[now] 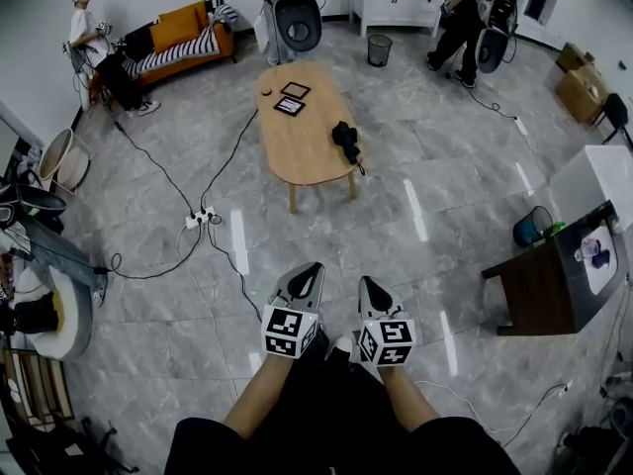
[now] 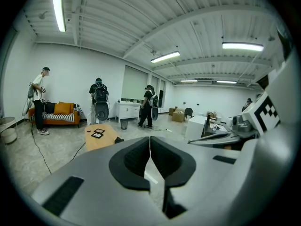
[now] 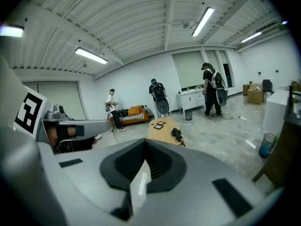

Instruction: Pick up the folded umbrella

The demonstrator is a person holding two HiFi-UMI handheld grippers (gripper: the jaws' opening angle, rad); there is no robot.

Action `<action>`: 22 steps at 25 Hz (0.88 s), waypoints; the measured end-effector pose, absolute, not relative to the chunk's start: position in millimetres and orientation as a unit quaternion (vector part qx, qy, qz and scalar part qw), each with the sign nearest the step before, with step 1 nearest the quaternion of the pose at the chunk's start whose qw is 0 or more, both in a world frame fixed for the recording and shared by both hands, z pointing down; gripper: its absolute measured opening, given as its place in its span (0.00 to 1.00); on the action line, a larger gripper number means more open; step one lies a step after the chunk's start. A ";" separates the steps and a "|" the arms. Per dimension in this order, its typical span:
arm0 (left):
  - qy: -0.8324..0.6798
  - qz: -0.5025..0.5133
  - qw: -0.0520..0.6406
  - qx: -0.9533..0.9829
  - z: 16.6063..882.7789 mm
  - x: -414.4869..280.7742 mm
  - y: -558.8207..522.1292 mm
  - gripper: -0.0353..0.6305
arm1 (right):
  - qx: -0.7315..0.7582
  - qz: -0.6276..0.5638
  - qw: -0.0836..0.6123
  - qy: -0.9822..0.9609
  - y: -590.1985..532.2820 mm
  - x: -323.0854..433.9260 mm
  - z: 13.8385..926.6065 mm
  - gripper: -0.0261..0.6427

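Umbrella (image 1: 346, 142), folded and black, lying on the oval wooden table (image 1: 302, 166) near its 3 o'clock edge in the head view. In the right gripper view it sits at about 12 o'clock beyond the fingers. In the left gripper view it is a small dark shape at about 11 o'clock.

Two flat dark panels (image 1: 292, 98) lie toward the table's 12 o'clock end, apart from the umbrella.

Left gripper (image 1: 315, 267) and right gripper (image 1: 364, 283) are side by side at 6 o'clock in the head view. Both point toward 12 o'clock over the grey tiled floor (image 1: 445, 176), well apart from the table. The fingers of each are pressed together with nothing between them.

An orange sofa (image 1: 183, 30) stands at 10 o'clock with a person (image 1: 87, 28) beside it. A bin (image 1: 379, 49) stands at 1 o'clock beyond the table. A power strip (image 1: 201, 218) lies on the floor at the table's 8 o'clock.
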State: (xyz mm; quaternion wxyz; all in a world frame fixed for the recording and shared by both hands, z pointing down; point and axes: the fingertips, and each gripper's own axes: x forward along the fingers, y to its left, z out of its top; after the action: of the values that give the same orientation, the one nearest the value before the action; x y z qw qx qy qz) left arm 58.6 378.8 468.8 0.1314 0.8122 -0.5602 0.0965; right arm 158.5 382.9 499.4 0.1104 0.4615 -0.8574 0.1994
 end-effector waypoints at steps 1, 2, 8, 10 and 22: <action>-0.559 0.096 0.132 0.813 468.2 59.8 376.6 0.08 | 0.462 0.200 0.111 -0.857 380.5 159.1 499.1 0.05; -0.559 0.096 0.132 0.813 467.7 60.7 374.3 0.08 | 0.462 0.200 0.111 -0.857 378.0 159.6 498.7 0.05; -0.555 0.091 0.136 0.816 472.0 59.4 358.4 0.08 | 0.466 0.203 0.112 -0.854 365.2 156.1 502.7 0.05; -0.554 0.087 0.137 0.816 472.9 57.3 350.9 0.08 | 0.467 0.204 0.114 -0.853 357.9 153.0 504.6 0.05; -0.540 0.079 0.146 0.825 479.2 13.3 292.7 0.08 | 0.484 0.202 0.122 -0.843 303.3 109.8 505.0 0.05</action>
State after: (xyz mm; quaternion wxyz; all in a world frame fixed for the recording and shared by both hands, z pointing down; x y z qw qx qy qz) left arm 13.3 292.7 479.2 0.1462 0.8249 -0.5403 0.0788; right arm 109.8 303.3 505.0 0.1218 0.4835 -0.8430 0.2016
